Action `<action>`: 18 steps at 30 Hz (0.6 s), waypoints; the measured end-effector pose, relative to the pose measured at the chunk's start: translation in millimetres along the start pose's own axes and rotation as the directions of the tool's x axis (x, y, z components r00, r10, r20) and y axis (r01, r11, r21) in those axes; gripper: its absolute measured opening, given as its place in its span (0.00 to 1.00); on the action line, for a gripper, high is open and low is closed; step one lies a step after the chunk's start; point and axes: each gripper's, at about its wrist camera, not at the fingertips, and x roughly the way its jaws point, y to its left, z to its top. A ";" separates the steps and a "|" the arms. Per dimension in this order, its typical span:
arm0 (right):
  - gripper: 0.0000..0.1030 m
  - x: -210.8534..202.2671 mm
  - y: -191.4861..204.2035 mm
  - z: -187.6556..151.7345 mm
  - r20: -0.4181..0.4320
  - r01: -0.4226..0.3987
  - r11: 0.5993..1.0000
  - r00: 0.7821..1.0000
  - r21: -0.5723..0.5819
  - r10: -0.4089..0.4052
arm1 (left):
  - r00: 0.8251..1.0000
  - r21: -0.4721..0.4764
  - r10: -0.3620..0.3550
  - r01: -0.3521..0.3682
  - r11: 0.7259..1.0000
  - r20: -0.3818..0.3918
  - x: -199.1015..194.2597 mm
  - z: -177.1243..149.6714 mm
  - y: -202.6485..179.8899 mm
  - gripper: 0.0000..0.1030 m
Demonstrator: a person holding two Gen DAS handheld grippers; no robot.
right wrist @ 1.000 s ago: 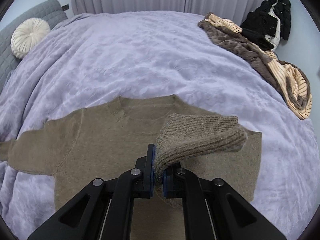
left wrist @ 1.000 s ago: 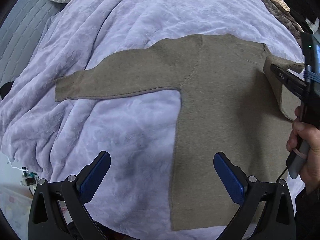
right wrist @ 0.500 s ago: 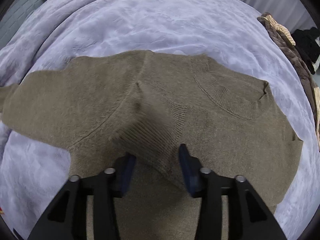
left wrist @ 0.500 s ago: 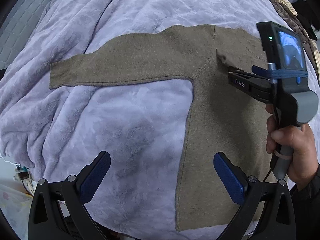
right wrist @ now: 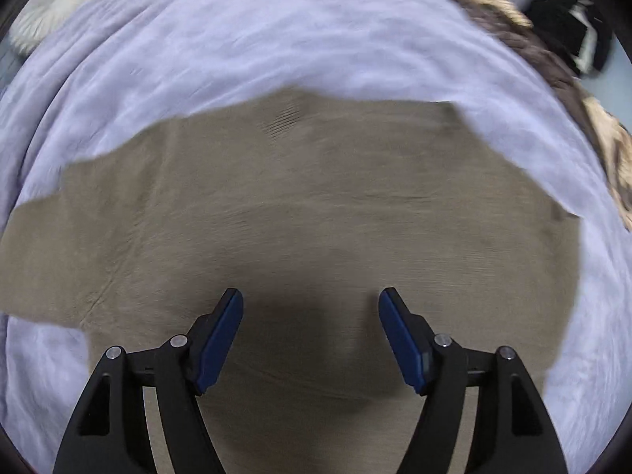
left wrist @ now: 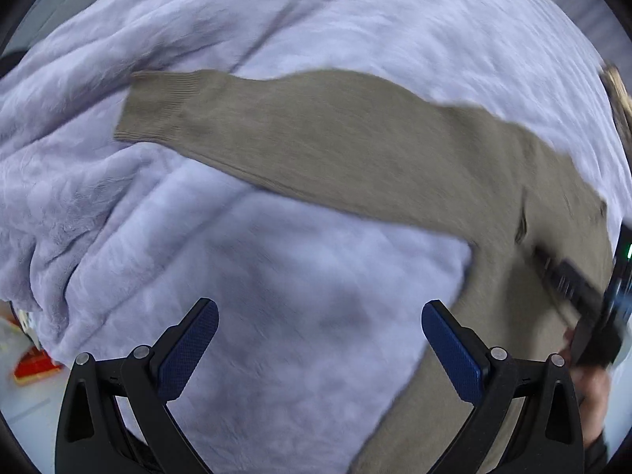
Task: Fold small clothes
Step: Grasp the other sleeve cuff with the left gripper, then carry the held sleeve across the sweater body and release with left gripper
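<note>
Olive-brown knit, a small sweater lies flat on a lavender plush blanket that covers a bed. Everything else is placed relative to the sweater.

From the left wrist view, one long sleeve stretches away from the sweater's body toward the left, ending in a ribbed cuff that rests on the blanket. The left gripper hovers above bare blanket just beside the sweater's side edge, under the sleeve. Its two blue-padded fingers are spread wide apart and hold nothing.

From the right wrist view, the right gripper hangs over the middle of the sweater's body, casting a dark shadow on the knit. Its fingers are also spread apart, with nothing between them.

Beyond the sweater, at the far right edge of the blanket, lies a heap of brown and striped clothes. A round white cushion sits beyond the sweater at the far left. Both views are blurred.
</note>
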 end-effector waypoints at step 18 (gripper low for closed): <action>0.72 -101.9 20.2 -73.6 0.080 0.026 0.990 0.997 -0.138 -0.015 | 0.856 -0.517 -0.489 0.500 0.695 0.169 106.7 89.0 160.9 0.98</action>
